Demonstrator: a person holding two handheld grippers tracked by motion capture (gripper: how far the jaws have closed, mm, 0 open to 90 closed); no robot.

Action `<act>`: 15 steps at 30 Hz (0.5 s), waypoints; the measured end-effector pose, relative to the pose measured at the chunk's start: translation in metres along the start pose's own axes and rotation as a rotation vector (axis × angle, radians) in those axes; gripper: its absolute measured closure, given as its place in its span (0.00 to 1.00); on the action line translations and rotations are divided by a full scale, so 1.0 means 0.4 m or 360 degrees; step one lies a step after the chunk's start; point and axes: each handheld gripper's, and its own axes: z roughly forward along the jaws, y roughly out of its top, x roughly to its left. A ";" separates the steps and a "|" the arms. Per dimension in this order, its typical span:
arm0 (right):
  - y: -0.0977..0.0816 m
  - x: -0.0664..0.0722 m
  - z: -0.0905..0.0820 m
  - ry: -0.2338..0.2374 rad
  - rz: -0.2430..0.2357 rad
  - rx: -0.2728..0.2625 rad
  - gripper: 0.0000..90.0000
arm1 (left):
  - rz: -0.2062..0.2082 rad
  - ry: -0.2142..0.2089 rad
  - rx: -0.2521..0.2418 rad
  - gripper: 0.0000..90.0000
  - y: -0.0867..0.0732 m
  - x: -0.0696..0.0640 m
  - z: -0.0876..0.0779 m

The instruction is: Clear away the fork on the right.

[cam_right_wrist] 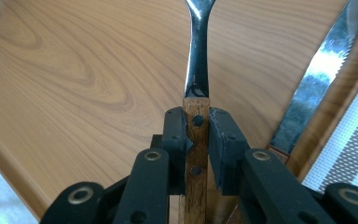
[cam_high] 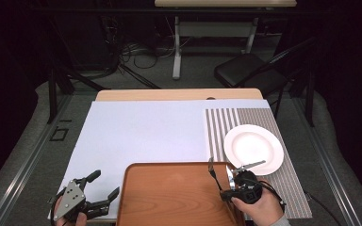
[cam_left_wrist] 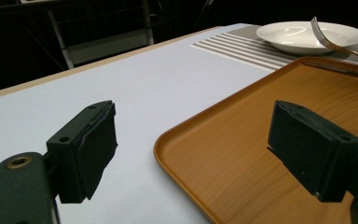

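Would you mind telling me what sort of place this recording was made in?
Probably a lab or recording studio staged as a dining setup. A table holds a wooden tray, striped placemat and white plate, yet dark framing surrounds it, and cables lie on the floor beside a folding chair.

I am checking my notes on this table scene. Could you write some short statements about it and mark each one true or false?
1. The right gripper is shut on the fork by its wooden handle. True.
2. The left gripper holds a knife. False: its jaws stand open with nothing between them.
3. The white plate lies on the striped placemat. True.
4. The plate carries food. False: it is bare.
5. A knife lies along the wooden tray's edge. True.
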 end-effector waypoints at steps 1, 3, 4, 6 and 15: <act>0.000 -0.001 0.001 0.0004 0.0002 0.0013 0.86 | -0.0001 0.0000 0.0000 0.17 0.000 0.000 0.000; 0.000 0.001 0.007 -0.0002 0.0014 0.0024 0.87 | -0.0001 0.0000 0.0000 0.17 0.000 0.000 0.000; 0.000 0.000 0.010 -0.0003 0.0002 0.0023 0.86 | 0.0000 -0.0001 0.0000 0.17 0.000 0.000 0.000; -0.001 -0.002 0.015 -0.0004 0.0001 0.0041 0.86 | -0.0002 0.0000 0.0001 0.17 0.000 0.000 0.000; 0.001 -0.008 0.031 -0.0011 0.0064 0.0043 0.86 | -0.0003 0.0000 0.0003 0.17 0.000 0.000 0.001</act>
